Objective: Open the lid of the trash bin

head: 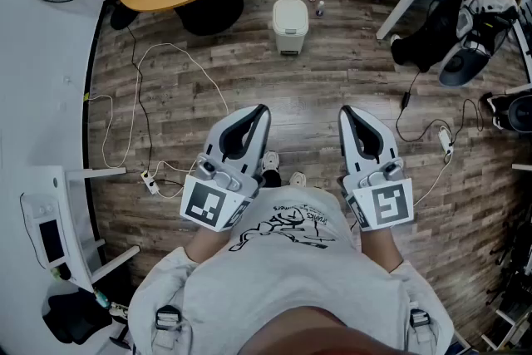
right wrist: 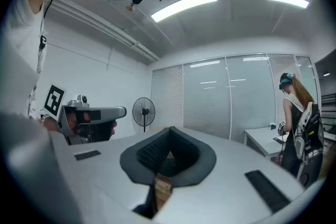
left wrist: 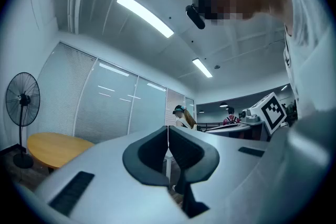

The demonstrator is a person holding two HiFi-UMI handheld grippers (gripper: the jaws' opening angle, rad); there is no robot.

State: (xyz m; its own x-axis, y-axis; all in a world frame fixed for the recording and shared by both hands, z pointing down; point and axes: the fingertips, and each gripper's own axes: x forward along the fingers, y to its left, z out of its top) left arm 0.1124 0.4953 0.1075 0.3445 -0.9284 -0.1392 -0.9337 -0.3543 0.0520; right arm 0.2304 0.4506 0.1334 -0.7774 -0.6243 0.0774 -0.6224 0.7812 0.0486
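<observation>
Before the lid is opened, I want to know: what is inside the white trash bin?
Nothing inside can be seen: the lid of the trash bin is shut and covers the contents. Only its white outside shows.

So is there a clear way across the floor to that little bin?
Yes: the wood floor straight ahead is bare up to the bin. White cables crowd the left, a black cable the right, and bottles stand beside the bin.

The left gripper (left wrist: 168,132) fills the lower frame, its jaws together with nothing between them. A standing fan (left wrist: 22,99) is at the left edge and a round wooden table (left wrist: 55,147) at lower left. Ceiling light strips (left wrist: 144,14) run above, and a person (left wrist: 184,117) stands far off at centre.
</observation>
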